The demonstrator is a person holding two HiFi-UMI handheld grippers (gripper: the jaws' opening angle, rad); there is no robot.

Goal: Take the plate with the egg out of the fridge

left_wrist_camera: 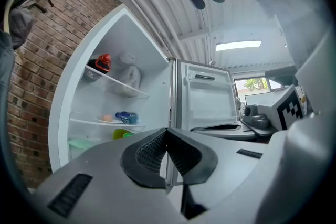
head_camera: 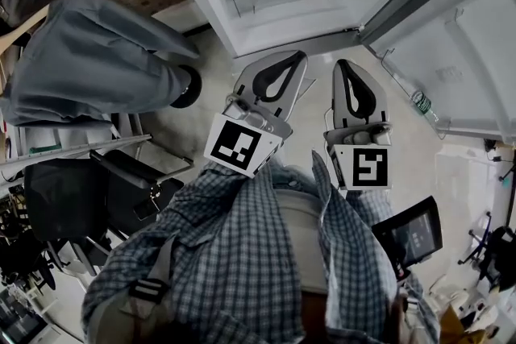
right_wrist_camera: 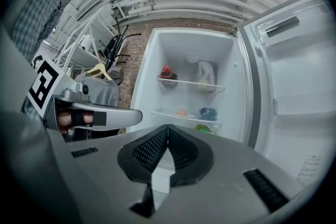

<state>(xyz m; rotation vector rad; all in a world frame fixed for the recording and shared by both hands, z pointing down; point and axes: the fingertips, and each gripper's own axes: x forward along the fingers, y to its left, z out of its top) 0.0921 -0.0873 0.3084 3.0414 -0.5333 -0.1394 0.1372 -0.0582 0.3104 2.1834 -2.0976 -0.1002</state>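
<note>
Both grippers, left [left_wrist_camera: 167, 134] and right [right_wrist_camera: 168, 128], hang clenched and empty before the open fridge [right_wrist_camera: 173, 50]. The plate [right_wrist_camera: 184, 115] with egg [right_wrist_camera: 182, 112] sits on its second shelf [right_wrist_camera: 161, 113], left of a blue item [right_wrist_camera: 208, 113].

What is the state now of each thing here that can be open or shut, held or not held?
Fridge door: open wide.
Left tongs: shut, holding nothing.
Right tongs: shut, holding nothing.
Plate with the egg: on a shelf inside the fridge, not yet taken.
</note>
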